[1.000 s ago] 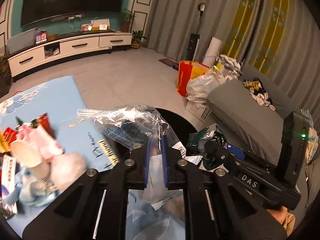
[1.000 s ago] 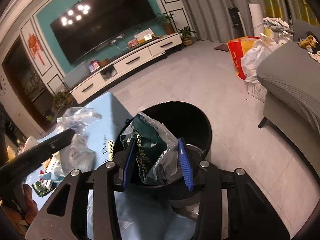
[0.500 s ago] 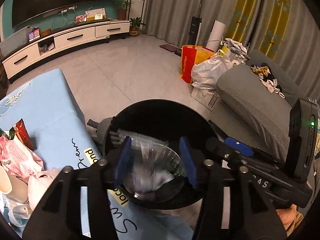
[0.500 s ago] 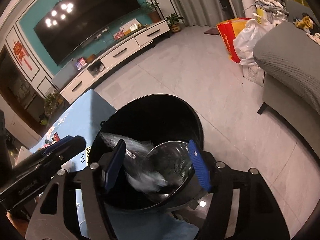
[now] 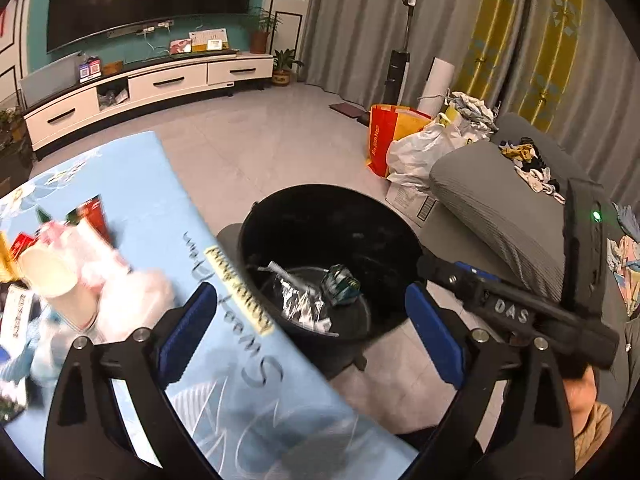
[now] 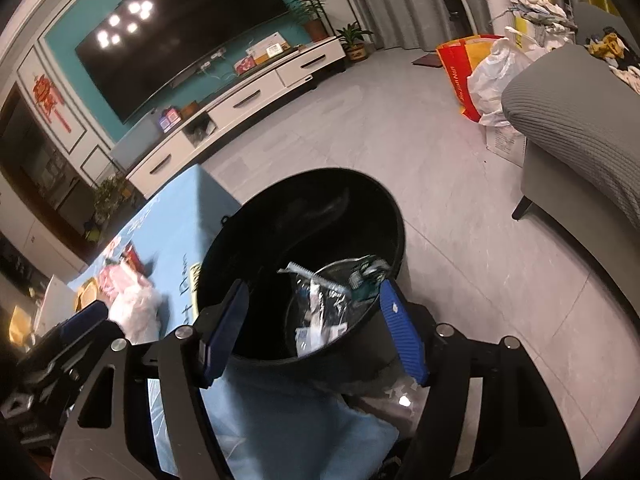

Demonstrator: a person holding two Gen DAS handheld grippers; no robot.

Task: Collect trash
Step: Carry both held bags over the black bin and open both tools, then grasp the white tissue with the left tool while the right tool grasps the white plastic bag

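The bin [image 5: 332, 216] is black, with a clear wrapper [image 5: 298, 300] and a dark green packet [image 5: 340, 278] inside. The tablecloth [image 5: 160, 208] is pale blue with dark lettering and a yellow label [image 5: 238, 290]. Both grippers [image 5: 312, 332] [image 6: 312, 326] are black with blue ribbed pads, and the curtains [image 5: 500, 28] are grey with yellow patterned bands.

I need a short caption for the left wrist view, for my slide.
Left gripper opening, nothing between its jaws, above a black bin holding a clear wrapper and green packet.
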